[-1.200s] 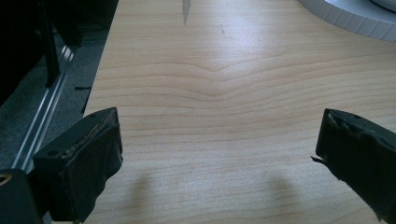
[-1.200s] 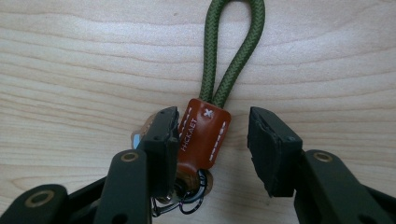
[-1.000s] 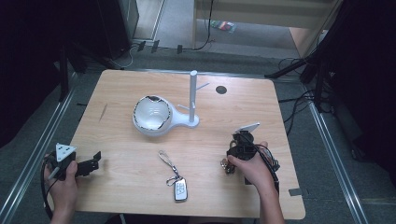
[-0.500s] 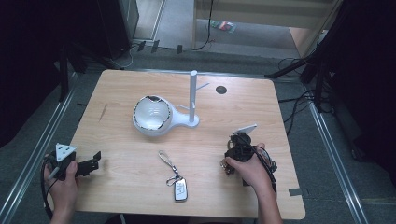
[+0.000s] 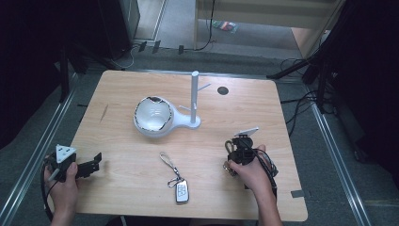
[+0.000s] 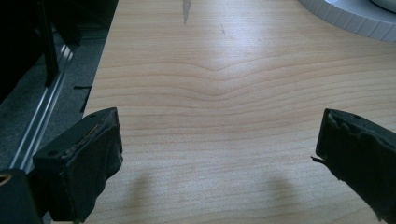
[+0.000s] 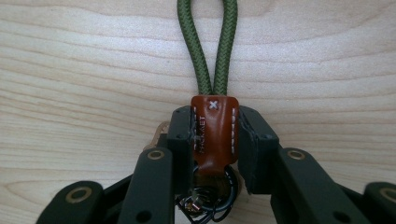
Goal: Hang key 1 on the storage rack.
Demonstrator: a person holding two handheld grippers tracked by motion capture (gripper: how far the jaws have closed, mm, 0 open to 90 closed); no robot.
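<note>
1. Right gripper view: your right gripper [image 7: 215,140] pinches the brown leather tab [image 7: 214,135] of a green cord keychain [image 7: 210,51] on the wooden table [image 7: 70,70].
2. Your left gripper [image 6: 217,154] is spread wide over bare wood.

A white stand [image 5: 194,101] rises mid-table [image 5: 122,188], a bowl [image 5: 151,116] touching its left. Nearer than the stand lies a key fob [image 5: 181,190]. Left gripper [image 5: 91,162] and right gripper [image 5: 237,148] flank it.
</note>
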